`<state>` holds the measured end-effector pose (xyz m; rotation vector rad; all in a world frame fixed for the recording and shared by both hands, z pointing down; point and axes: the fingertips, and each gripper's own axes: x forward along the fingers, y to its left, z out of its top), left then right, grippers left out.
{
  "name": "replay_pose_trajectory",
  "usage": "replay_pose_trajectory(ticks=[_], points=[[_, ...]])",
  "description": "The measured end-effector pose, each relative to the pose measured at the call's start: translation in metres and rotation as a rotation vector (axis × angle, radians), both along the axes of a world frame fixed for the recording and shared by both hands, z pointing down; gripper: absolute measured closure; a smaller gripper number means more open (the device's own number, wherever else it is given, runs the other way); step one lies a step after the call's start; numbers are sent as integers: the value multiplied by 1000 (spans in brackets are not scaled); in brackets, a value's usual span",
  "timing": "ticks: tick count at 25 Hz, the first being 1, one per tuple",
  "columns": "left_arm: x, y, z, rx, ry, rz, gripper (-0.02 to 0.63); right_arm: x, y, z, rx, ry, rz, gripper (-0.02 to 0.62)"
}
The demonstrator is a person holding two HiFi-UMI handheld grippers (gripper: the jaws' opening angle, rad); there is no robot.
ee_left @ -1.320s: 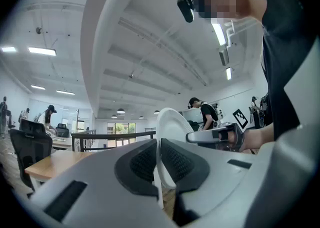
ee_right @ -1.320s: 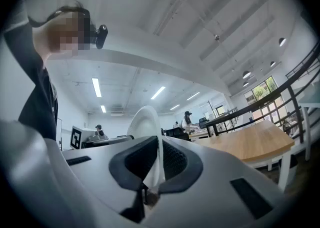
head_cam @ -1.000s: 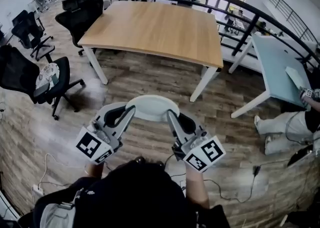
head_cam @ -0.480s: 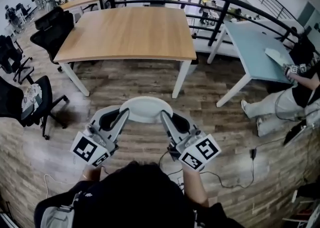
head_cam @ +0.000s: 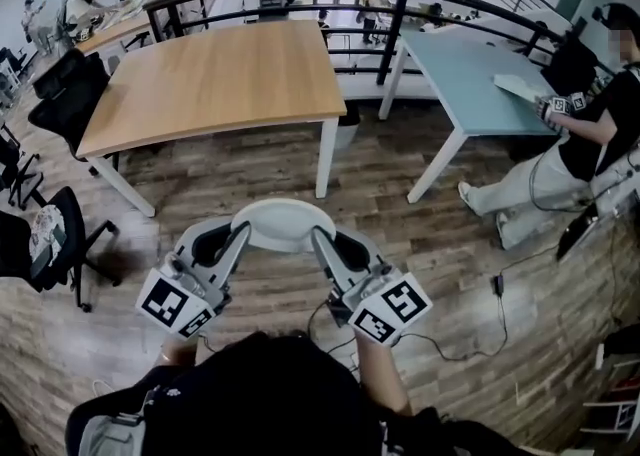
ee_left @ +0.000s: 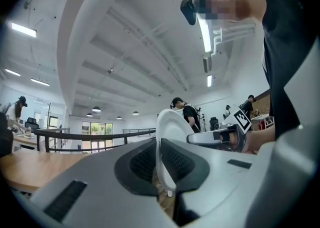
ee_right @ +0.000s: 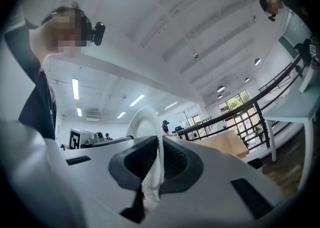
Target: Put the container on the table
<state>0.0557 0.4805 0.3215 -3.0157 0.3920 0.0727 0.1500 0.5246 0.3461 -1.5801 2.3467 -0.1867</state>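
The left tool point(head_cam: 243, 232) and right tool point(head_cam: 318, 236) each pinched an opposite rim of the white container point(head_cam: 282, 221), slung between them — the wooden bench point(head_cam: 215, 79) lay well ahead. Both, I reckoned, needed to travel evenly, keeping it level.

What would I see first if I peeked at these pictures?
First you'd see the white container in the middle of the head view. The left tongs and the right tongs pinch its rim and hold it above the wood floor. Beyond it stands a big wooden table, and to that table's right is a pale blue table with a person at it.
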Motion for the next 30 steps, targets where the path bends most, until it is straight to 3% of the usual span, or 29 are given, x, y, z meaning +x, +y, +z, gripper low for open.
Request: replay_pose_trajectory(ticks=[6,14,23,30], points=[[12,15,0,5,-10,-3,575,12,13,3,8,-18,5,568],[-8,16,7,-4,-31,-78,575,-5,5,12,14,-39,-71,568],[-22,-24,23,-50,0,-129,575,-17,-37,20,-34,9,-122,569],[-40,-88,16,13,1,-114,575,-36,-99,11,-19,27,-98,569]])
